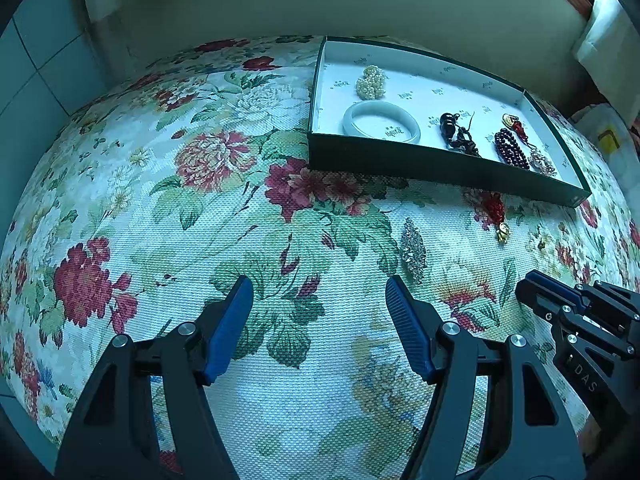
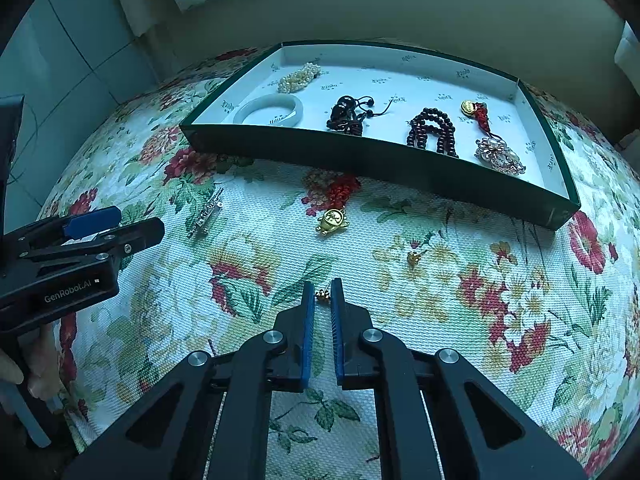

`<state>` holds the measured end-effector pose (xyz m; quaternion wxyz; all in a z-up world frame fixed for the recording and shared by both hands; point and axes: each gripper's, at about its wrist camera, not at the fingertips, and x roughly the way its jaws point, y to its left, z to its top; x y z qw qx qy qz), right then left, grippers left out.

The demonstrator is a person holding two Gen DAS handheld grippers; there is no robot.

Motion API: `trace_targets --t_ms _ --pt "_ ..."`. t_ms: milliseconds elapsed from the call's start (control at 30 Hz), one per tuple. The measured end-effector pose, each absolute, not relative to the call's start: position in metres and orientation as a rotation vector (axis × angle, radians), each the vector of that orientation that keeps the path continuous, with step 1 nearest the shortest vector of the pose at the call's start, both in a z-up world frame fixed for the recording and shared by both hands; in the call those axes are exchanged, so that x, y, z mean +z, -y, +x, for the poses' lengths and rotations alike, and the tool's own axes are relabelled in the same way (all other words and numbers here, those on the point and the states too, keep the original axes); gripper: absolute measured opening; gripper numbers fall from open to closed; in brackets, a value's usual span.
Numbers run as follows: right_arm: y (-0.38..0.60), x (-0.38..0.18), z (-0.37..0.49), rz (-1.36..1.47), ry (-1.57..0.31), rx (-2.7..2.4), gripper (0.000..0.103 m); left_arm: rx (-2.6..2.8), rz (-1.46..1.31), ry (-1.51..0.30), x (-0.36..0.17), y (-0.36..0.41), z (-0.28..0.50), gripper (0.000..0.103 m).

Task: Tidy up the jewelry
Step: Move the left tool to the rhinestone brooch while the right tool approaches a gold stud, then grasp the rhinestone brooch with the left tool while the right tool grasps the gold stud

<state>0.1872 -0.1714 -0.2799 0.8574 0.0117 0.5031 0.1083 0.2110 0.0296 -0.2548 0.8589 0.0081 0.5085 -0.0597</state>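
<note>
My right gripper point(image 2: 322, 286) points down at the floral tablecloth, its blue pads shut on a tiny gold earring point(image 2: 322, 296) at their tips. A second small gold earring point(image 2: 416, 257) lies on the cloth to the right. A gold charm on a red knotted cord point(image 2: 332, 220) and a silver rhinestone clip point(image 2: 206, 214) lie in front of the green jewelry box point(image 2: 360, 156). My left gripper point(image 1: 319, 284) hangs open over bare cloth, with the silver clip point(image 1: 413, 250) just beyond its right finger.
The white-lined box point(image 1: 400, 160) holds a pearl cluster point(image 1: 372, 82), a pale jade bangle point(image 1: 382, 122), dark bead strands point(image 1: 512, 148), a gold charm and a sparkly brooch point(image 2: 500, 156). A wall rises close behind the table. A hand point(image 2: 36, 364) holds the left gripper's handle.
</note>
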Motion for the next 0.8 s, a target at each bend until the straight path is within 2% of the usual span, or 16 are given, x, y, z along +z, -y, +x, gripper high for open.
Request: trace_targets --t_ms 333,433,733,800 --pt "0.188 -0.274 0.184 0.048 -1.045 0.201 0.008 -0.186 0.026 -1.063 -0.252 -0.005 0.216 0.068" --pt "0.193 -0.274 0.183 0.054 -1.046 0.195 0.008 -0.208 0.04 -1.064 -0.255 0.005 0.22 0.065" --pt "0.204 -0.277 0.182 0.084 -1.054 0.187 0.008 -0.235 0.086 -1.066 -0.264 0.021 0.23 0.044" --pt "0.205 -0.277 0.182 0.089 -1.055 0.188 0.008 -0.242 0.099 -1.06 -0.264 0.023 0.231 0.03"
